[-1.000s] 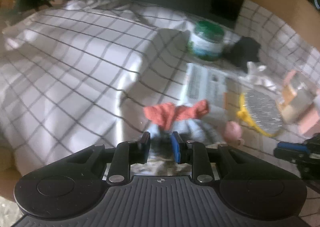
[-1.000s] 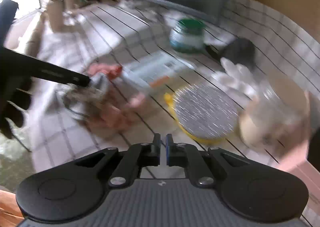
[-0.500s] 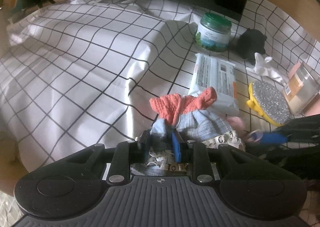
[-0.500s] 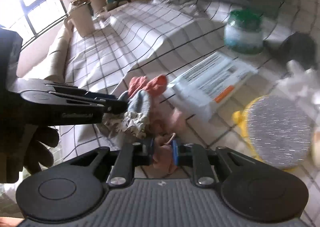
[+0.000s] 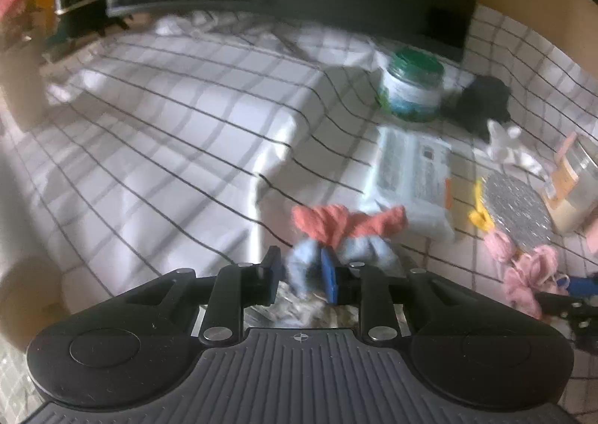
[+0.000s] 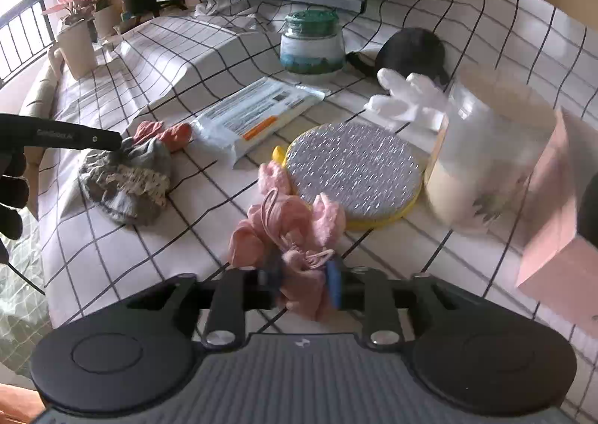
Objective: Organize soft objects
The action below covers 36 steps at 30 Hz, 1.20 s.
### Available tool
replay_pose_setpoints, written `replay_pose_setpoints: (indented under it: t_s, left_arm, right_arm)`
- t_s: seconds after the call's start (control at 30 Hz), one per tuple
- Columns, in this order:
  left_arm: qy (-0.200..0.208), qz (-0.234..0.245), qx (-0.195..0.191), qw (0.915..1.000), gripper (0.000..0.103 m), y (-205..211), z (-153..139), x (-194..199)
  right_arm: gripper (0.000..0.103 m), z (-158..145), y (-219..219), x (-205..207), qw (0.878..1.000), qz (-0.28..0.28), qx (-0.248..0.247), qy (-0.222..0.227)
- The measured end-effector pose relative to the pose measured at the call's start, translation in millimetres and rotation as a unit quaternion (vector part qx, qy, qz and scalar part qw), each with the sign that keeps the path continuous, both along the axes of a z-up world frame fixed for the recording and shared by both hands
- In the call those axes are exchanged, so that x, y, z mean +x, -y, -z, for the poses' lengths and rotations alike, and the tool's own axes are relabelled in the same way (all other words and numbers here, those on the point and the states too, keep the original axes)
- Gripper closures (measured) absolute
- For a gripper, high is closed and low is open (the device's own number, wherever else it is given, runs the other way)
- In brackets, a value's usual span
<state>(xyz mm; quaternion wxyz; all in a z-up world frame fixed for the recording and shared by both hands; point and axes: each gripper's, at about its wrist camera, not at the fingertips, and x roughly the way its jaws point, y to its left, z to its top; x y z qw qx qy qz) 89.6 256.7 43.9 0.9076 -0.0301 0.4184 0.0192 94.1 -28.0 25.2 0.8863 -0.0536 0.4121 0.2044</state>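
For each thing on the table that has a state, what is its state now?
Left gripper: shut on the blue cloth bundle.
Right gripper: fingers have just been opening, the pink knit item between them.
Green-lidded jar: upright, lid on.
Wipes pack: flat, closed.
Sponge: flat, glitter side up.

Soft knit socks [image 6: 287, 233], glittery sponge [image 6: 355, 169]

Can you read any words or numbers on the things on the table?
Wipes pack: printed lines and an orange stripe, too small to read.
Green-lidded jar: label too blurred to read.
Left hand-held gripper: small white lettering on its arm, too blurred to read.
Nothing else shows writing.
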Motion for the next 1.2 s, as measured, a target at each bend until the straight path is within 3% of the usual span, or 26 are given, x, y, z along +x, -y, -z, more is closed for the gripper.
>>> replay_pose_setpoints:
  t_s: [0.03, 0.17, 0.4, 0.5, 0.73, 0.83, 0.93, 1.07, 1.2]
  left_arm:
    - [-0.008, 0.006, -0.006, 0.9999, 0.077, 3.0, 2.1, 1.5]
    - [-0.048, 0.029, -0.038, 0.9977, 0.072, 16.1, 13.6, 9.8]
    - [-0.052, 0.042, -0.027, 0.9974, 0.07, 25.2, 14.5, 11.3]
    - [-0.053, 0.038, -0.031, 0.9974, 0.07, 24.8, 14.7, 11.8]
    - [-0.058, 0.026, -0.055, 0.9965, 0.068, 20.0, 14.3, 13.7]
    - [-0.066, 0.014, -0.118, 0.9906, 0.057, 6.9, 14.7, 18.1]
    - [-0.073, -0.02, -0.186, 0.9796, 0.056, -9.3, 13.2, 18.8]
    - [-0.019, -0.034, -0.16, 0.9863, 0.057, 1.4, -1.8, 13.1]
    - [-0.022, -0.028, -0.141, 0.9895, 0.057, 24.7, 1.7, 29.7]
  right_arm:
    - [0.06, 1.7, -2.1, -1.4, 1.0, 0.002, -0.001, 0.004]
    - [0.048, 8.1, -6.5, -4.6, 1.0, 0.006, -0.005, 0.017]
    - [0.021, 18.0, 2.2, -9.6, 0.998, 0.034, 0.002, 0.049]
    - [0.018, 22.6, 4.5, -14.9, 0.997, 0.042, 0.009, 0.069]
    - [0.014, 23.9, 4.4, -13.0, 0.996, 0.049, 0.01, 0.07]
    - [0.013, 24.0, 4.8, -12.8, 0.996, 0.048, 0.01, 0.07]
    - [0.012, 24.1, 4.9, -12.7, 0.996, 0.048, 0.01, 0.07]
    - [0.009, 24.9, 3.8, -12.0, 0.997, 0.043, 0.011, 0.069]
    - [0.006, 25.8, 2.6, -10.3, 0.997, 0.038, 0.011, 0.067]
